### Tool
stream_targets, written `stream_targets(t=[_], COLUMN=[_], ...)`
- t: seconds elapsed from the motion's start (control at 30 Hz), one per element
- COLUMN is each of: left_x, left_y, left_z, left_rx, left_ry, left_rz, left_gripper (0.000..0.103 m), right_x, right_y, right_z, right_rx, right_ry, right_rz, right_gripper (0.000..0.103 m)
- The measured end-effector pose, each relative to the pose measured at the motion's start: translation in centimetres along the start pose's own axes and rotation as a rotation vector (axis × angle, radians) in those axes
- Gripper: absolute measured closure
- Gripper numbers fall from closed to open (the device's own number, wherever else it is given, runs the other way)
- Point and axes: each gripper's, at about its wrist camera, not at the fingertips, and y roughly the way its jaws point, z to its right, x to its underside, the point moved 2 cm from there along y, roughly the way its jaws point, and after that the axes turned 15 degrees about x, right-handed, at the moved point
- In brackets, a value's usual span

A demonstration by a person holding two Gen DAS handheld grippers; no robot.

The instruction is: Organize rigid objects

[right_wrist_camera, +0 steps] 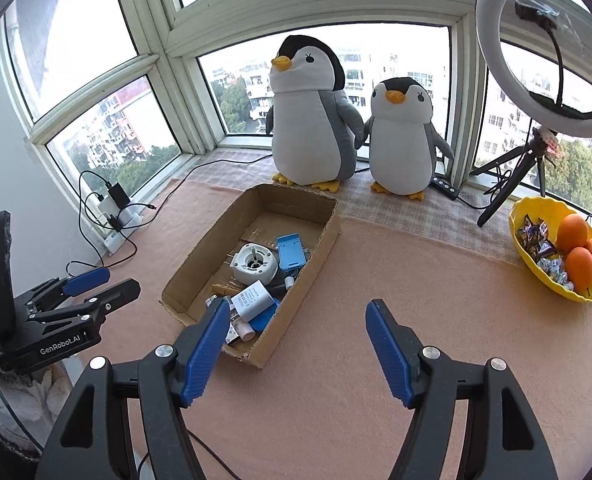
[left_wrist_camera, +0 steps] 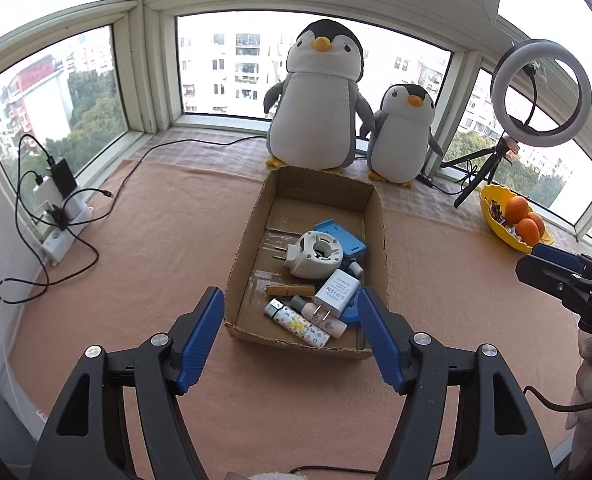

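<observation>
A shallow cardboard box (left_wrist_camera: 378,216) (right_wrist_camera: 199,264) lies on the pink cloth and holds several small rigid items: a white round plug-in device (left_wrist_camera: 318,254) (right_wrist_camera: 253,265), a blue plastic holder (left_wrist_camera: 342,236) (right_wrist_camera: 291,254), a white charger (left_wrist_camera: 336,290) (right_wrist_camera: 251,298), a wooden clothespin (left_wrist_camera: 289,290), a patterned lighter (left_wrist_camera: 298,322) and a pink tube (left_wrist_camera: 322,320). My left gripper (left_wrist_camera: 289,316) hovers open above the box's near end, nothing between its blue pads. My right gripper (right_wrist_camera: 298,328) hangs open over the cloth, just right of the box, empty. The left gripper's fingers (right_wrist_camera: 83,286) show at the right wrist view's left edge.
Two plush penguins (left_wrist_camera: 316,96) (right_wrist_camera: 400,136) stand on the sill behind the box. A yellow bowl (left_wrist_camera: 492,216) (right_wrist_camera: 552,284) with oranges and sweets sits at the right, beside a ring light on a tripod (left_wrist_camera: 542,92) (right_wrist_camera: 544,48). Chargers and cables (left_wrist_camera: 59,208) lie at the left wall.
</observation>
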Motion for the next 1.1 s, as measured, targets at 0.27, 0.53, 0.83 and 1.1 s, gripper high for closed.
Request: stream_targets(t=[0.27, 0.53, 0.83, 1.1], left_x=[0.5, 1.1, 1.3, 1.3], left_y=[-2.3, -2.8, -3.2, -3.1], left_z=[3.0, 4.0, 4.3, 4.4], left_rx=[-0.024, -0.052, -0.062, -0.060], left_ry=[0.018, 0.035, 0.044, 0.044], left_rz=[0.030, 0.025, 0.030, 0.026], left_gripper=[0.023, 0.023, 0.023, 0.023], right_x=[1.5, 2.5, 3.0, 3.2], right_y=[-3.9, -5.8, -6.0, -5.6], right_z=[0.9, 1.3, 1.5, 1.5], right_rx=[0.052, 0.075, 0.079, 0.079], right_ry=[0.006, 0.012, 0.021, 0.021], right_rz=[0.083, 0.122, 0.121, 0.109], right_gripper=[0.027, 0.024, 0.023, 0.023])
